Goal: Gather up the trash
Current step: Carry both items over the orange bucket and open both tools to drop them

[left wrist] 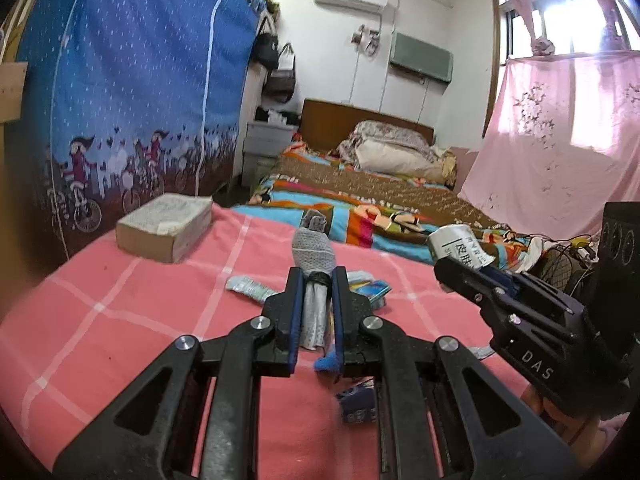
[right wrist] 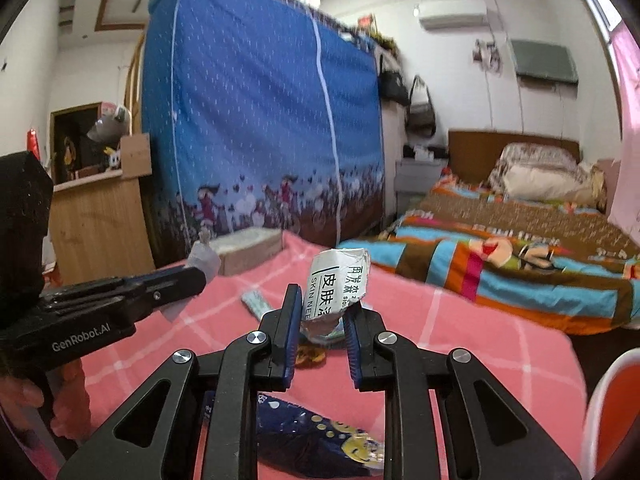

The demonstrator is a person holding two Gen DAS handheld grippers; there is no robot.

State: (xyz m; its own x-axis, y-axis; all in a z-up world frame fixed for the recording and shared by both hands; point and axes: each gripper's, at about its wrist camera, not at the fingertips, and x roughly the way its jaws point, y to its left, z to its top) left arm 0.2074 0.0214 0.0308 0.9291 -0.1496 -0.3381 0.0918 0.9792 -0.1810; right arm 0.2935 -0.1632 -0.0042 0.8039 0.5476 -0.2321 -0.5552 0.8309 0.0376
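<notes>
**Two grippers, each with a piece of trash, above the pink surface**

Both grippers are raised over the pink checked surface [left wrist: 140, 300], and each has its fingers closed on something. The left gripper [left wrist: 316, 280] pinches a grey mesh wrapper [left wrist: 314, 254] that sticks up between its fingers, bulging above a dark band. The right gripper [right wrist: 322, 304] clamps a crumpled white packet [right wrist: 338, 280] printed with black characters, tilted slightly rightward; in the left view the same packet pokes out of that gripper to the right.

More litter lies on the surface beneath them: a pale flat wrapper [left wrist: 250, 288], a colourful wrapper [left wrist: 372, 292] just right of the left fingers, and a dark blue wrapper with yellow smiley faces [right wrist: 320, 436] under the right gripper. A thick book [left wrist: 166, 228] sits near the far left edge, well apart from the trash. Beyond lies a bed [left wrist: 360, 192] with a striped cover.
</notes>
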